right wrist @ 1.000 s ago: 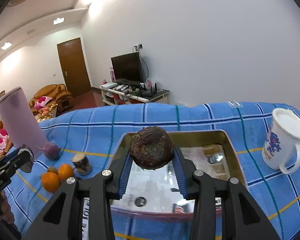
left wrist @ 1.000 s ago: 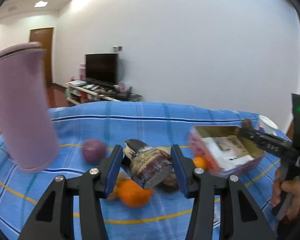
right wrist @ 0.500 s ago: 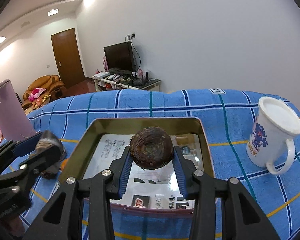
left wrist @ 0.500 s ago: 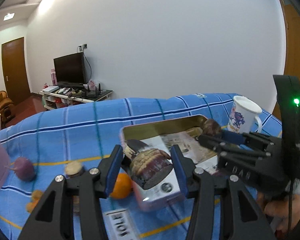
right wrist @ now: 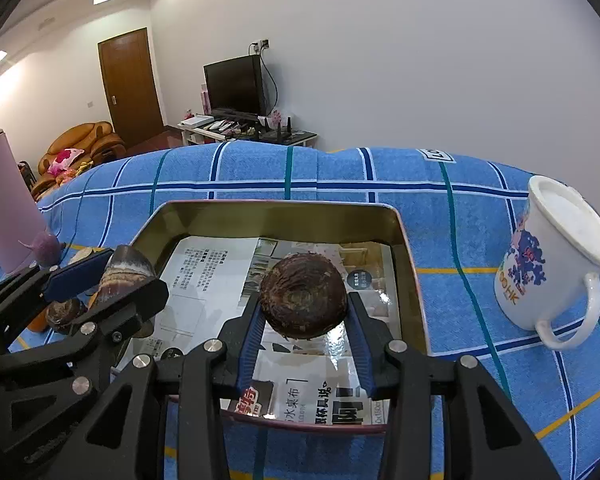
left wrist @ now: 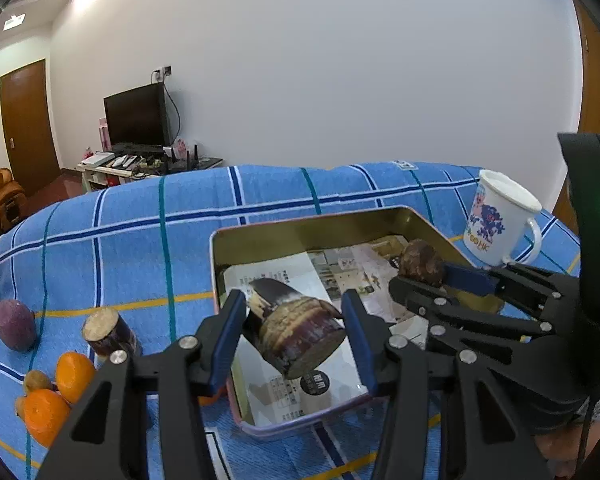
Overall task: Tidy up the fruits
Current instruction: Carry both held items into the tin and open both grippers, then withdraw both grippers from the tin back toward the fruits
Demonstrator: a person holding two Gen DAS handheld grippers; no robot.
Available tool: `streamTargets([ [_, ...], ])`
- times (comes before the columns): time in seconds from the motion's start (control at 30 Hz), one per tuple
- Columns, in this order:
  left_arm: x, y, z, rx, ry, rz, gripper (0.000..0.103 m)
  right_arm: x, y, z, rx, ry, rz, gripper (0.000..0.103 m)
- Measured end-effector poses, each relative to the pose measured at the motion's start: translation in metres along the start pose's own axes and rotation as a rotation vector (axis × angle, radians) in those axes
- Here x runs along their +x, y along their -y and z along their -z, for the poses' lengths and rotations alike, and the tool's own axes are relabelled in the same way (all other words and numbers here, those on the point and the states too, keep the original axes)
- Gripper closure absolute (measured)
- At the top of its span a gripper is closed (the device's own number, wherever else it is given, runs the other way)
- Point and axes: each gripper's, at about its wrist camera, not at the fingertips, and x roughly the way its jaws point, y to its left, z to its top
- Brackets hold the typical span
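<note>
We note the left gripper (left wrist: pixel 294 338) clamped on a sugarcane piece (left wrist: pixel 296 330), the right gripper (right wrist: pixel 302 320) on a taro (right wrist: pixel 303 295). Both look rigid and rough; mid-body holds above the tin (right wrist: pixel 396 224) appear secure.

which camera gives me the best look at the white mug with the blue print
The right wrist view. There the white mug stands whole and large on the blue cloth, right of the tin tray, handle and print clear. The left wrist view shows it smaller, far right, its base partly hidden behind the right gripper.

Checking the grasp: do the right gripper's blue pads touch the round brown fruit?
Touching: the right wrist view shows both blue pads pressed against the round brown fruit.
</note>
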Motion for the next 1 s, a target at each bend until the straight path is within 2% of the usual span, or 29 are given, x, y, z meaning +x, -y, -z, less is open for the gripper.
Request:
streamTargets([
  [0.27, 0.009, 0.001, 0.001, -0.010, -0.018, -0.001, 0.051, 0.007, 0.002, 0.000, 0.017, -0.035, -0.006, 0.060],
  [0.33, 0.008, -0.002, 0.002, -0.021, -0.017, -0.008, 0.051, 0.008, 0.002, 0.000, 0.013, -0.037, -0.001, 0.056],
  [0.37, 0.007, -0.004, 0.003, -0.028, -0.013, -0.013, 0.051, 0.008, 0.001, 0.000, 0.014, -0.040, 0.002, 0.050],
  [0.4, 0.005, -0.005, 0.003, -0.032, -0.003, -0.015, 0.049, 0.009, 0.002, 0.000, 0.018, -0.044, 0.009, 0.045],
  [0.47, 0.002, -0.005, 0.003, -0.028, 0.020, -0.032, 0.043, 0.008, 0.004, 0.000, 0.026, -0.039, 0.005, 0.043],
  [0.57, -0.007, -0.004, 0.002, -0.024, 0.062, -0.046, 0.027, 0.006, 0.007, -0.001, 0.043, -0.032, -0.002, 0.043],
  [0.67, -0.019, -0.008, 0.000, -0.043, 0.104, -0.043, 0.006, 0.001, 0.009, -0.002, 0.055, -0.003, 0.012, 0.042],
  [0.7, -0.024, -0.009, 0.000, -0.052, 0.126, -0.055, 0.000, -0.002, 0.010, -0.003, 0.058, 0.012, 0.015, 0.040],
  [0.77, -0.033, -0.014, -0.001, -0.062, 0.164, -0.070, 0.000, -0.010, 0.011, -0.004, 0.064, 0.052, 0.017, 0.031],
  [0.9, -0.047, -0.027, -0.003, -0.082, 0.199, -0.115, 0.000, -0.025, 0.006, -0.005, 0.040, 0.142, 0.035, 0.030],
  [1.0, -0.055, -0.043, -0.004, -0.109, 0.214, -0.170, 0.000, -0.037, 0.003, -0.005, 0.022, 0.213, 0.096, 0.030],
])
